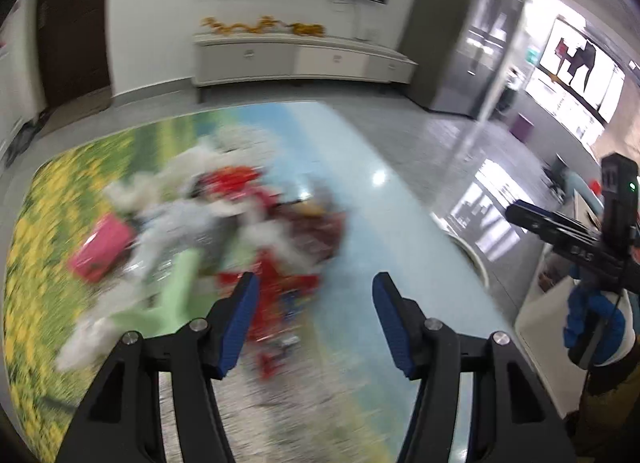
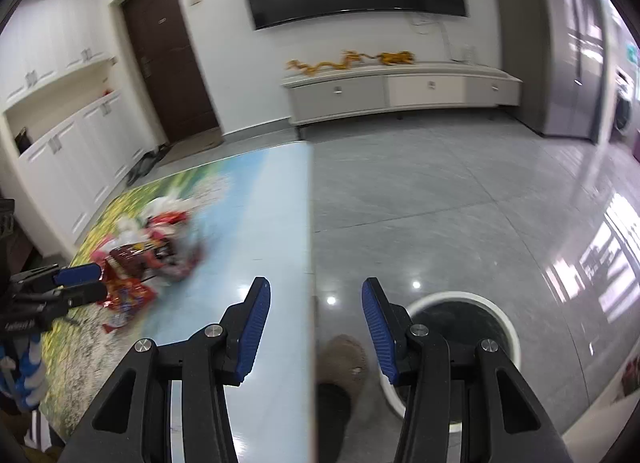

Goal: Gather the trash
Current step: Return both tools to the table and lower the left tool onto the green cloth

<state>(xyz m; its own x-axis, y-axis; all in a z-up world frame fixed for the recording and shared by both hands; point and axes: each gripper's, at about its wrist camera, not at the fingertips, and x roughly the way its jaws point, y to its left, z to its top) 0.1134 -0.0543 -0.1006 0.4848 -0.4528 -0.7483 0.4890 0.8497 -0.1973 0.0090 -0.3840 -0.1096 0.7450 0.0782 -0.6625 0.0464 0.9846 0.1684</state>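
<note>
A blurred pile of trash (image 1: 240, 223) lies on the table (image 1: 380, 231), which has a printed landscape top: red wrappers (image 1: 276, 287), white crumpled paper, a pink packet (image 1: 100, 251) and a pale green piece (image 1: 180, 291). My left gripper (image 1: 316, 303) hovers over the near edge of the pile, open, with nothing between its blue pads. It shows in the right wrist view as the left gripper (image 2: 94, 283) beside the pile of trash (image 2: 152, 243). My right gripper (image 2: 314, 303) is open and empty above the table's right edge (image 2: 310, 223).
A round white-rimmed bin (image 2: 512, 335) stands on the grey floor to the right of the table, under the right gripper. A slippered foot (image 2: 344, 355) is beside it. A low white cabinet (image 2: 400, 95) and a wall screen are far behind.
</note>
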